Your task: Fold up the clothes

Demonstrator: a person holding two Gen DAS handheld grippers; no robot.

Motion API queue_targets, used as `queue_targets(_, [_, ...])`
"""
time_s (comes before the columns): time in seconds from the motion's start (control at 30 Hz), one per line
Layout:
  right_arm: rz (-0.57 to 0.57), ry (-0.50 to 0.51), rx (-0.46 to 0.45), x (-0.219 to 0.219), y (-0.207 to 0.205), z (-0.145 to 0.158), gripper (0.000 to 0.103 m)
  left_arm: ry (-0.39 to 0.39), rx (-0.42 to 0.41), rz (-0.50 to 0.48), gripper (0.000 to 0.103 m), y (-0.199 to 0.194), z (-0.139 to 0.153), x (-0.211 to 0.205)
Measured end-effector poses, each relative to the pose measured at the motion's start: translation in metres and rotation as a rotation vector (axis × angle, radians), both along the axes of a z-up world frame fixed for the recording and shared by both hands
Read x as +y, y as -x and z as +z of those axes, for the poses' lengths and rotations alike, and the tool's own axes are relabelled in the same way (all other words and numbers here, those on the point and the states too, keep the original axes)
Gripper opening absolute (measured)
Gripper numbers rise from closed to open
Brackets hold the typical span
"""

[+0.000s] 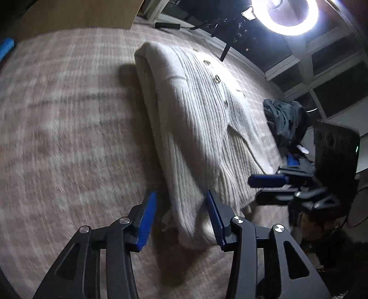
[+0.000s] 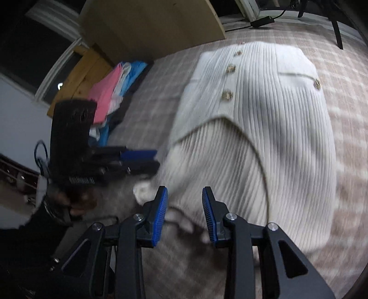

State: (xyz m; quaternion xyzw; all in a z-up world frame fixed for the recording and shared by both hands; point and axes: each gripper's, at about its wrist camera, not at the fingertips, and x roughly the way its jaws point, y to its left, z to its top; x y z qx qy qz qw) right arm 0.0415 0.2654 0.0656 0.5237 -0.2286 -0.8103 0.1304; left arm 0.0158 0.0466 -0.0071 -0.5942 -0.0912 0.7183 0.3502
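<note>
Surface: pink-beige checked blanket [image 1: 57,119] | Item: cream ribbed knit cardigan [image 2: 264,128] folded, lying centre | Left gripper [image 1: 181,220] released, straddling hem | Right gripper [image 2: 185,214] parted, empty | Room: dim, ring lamp [image 1: 285,16] lit

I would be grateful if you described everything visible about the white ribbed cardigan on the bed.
The cardigan is a cream, rib-knit garment with gold-toned buttons down its front and a flap pocket with its own button. It lies flat on the checked bedspread, already folded lengthwise, with a sleeve laid diagonally across the body. The left gripper straddles its near edge with pads apart; the right gripper hovers open over its near end. Blur hides finer detail.
</note>
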Motion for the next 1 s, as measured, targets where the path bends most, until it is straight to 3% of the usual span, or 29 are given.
queue_targets(0.03, [-0.007, -0.007, 0.002, 0.000, -0.003, 0.000, 0.031, 0.011, -0.009, -0.007, 0.039, -0.001, -0.002, 0.001])
queue_targets(0.07, [-0.015, -0.014, 0.005, 0.000, -0.006, 0.001, 0.031, 0.026, -0.011, -0.007, 0.028, 0.000, -0.002, 0.004])
queue_targets(0.1, [-0.023, -0.021, 0.007, 0.000, -0.008, 0.001, 0.031, 0.039, -0.012, -0.007, 0.007, 0.000, -0.001, 0.006])
queue_targets(0.17, [-0.027, -0.054, 0.044, -0.005, -0.013, 0.009, 0.031, 0.030, -0.003, 0.000, 0.007, 0.000, 0.010, 0.006])
queue_targets(0.23, [-0.017, -0.100, 0.094, -0.013, -0.018, 0.020, 0.039, 0.011, 0.015, -0.001, 0.006, 0.000, 0.024, 0.009])
queue_targets(0.3, [0.022, -0.155, 0.169, -0.027, -0.020, 0.036, 0.060, -0.023, 0.041, -0.022, 0.006, -0.001, 0.042, 0.015])
queue_targets(0.4, [0.128, -0.231, 0.257, -0.051, -0.020, 0.049, 0.070, -0.052, 0.057, -0.040, 0.006, 0.003, 0.056, 0.019])
queue_targets(0.57, [0.230, -0.377, 0.277, -0.082, -0.004, 0.037, 0.070, -0.115, 0.081, -0.064, 0.006, 0.009, 0.074, 0.029])
queue_targets(0.63, [0.254, -0.408, 0.302, -0.080, 0.001, 0.035, 0.064, -0.118, 0.088, -0.074, 0.006, 0.008, 0.076, 0.038])
queue_targets(0.67, [0.253, -0.381, 0.284, -0.077, 0.008, 0.033, 0.037, -0.112, 0.096, -0.073, 0.006, 0.007, 0.077, 0.037])
queue_targets(0.7, [0.251, -0.350, 0.265, -0.074, 0.014, 0.030, 0.021, -0.106, 0.105, -0.070, 0.007, 0.006, 0.078, 0.036])
queue_targets(0.73, [0.238, -0.338, 0.258, -0.068, 0.018, 0.031, 0.021, -0.098, 0.120, -0.052, 0.007, 0.006, 0.080, 0.026])
queue_targets(0.8, [0.210, -0.318, 0.246, -0.056, 0.024, 0.033, 0.019, -0.113, 0.142, -0.009, 0.022, 0.008, 0.082, 0.011])
queue_targets(0.93, [0.120, -0.187, 0.261, -0.018, 0.027, 0.053, 0.017, -0.108, 0.143, 0.053, 0.024, 0.011, 0.066, -0.016])
queue_targets(1.0, [0.062, -0.114, 0.275, 0.003, 0.028, 0.065, 0.017, -0.098, 0.122, 0.037, 0.024, 0.009, 0.052, -0.013])
